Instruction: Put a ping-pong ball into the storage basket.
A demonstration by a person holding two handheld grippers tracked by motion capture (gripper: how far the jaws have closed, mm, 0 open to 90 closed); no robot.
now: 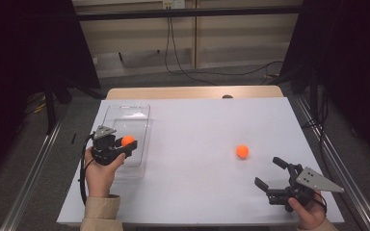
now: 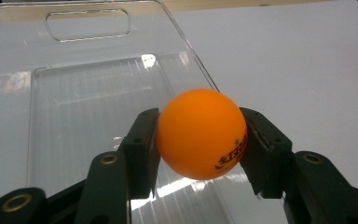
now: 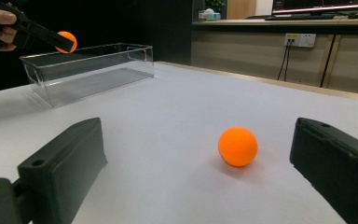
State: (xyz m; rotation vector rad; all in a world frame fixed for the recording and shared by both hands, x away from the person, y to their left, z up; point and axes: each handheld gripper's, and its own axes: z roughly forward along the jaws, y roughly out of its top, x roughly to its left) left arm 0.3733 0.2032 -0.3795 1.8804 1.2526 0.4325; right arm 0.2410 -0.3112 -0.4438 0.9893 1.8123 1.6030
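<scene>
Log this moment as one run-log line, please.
left tongs: shut on held ball, above clear bin | right tongs: open, short of second ball | table

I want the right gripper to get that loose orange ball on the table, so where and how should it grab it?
Probably across the middle of the loose ball, its widest part. The open right gripper already faces it, so push straight ahead, low along the table, and shut one jaw on each side.

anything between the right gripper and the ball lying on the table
Nothing visible does. The right gripper is open with its jaws turned toward the loose orange ball, and only bare white table lies between them. The clear box and the left gripper, shut on another ball, are far off to the side.
</scene>
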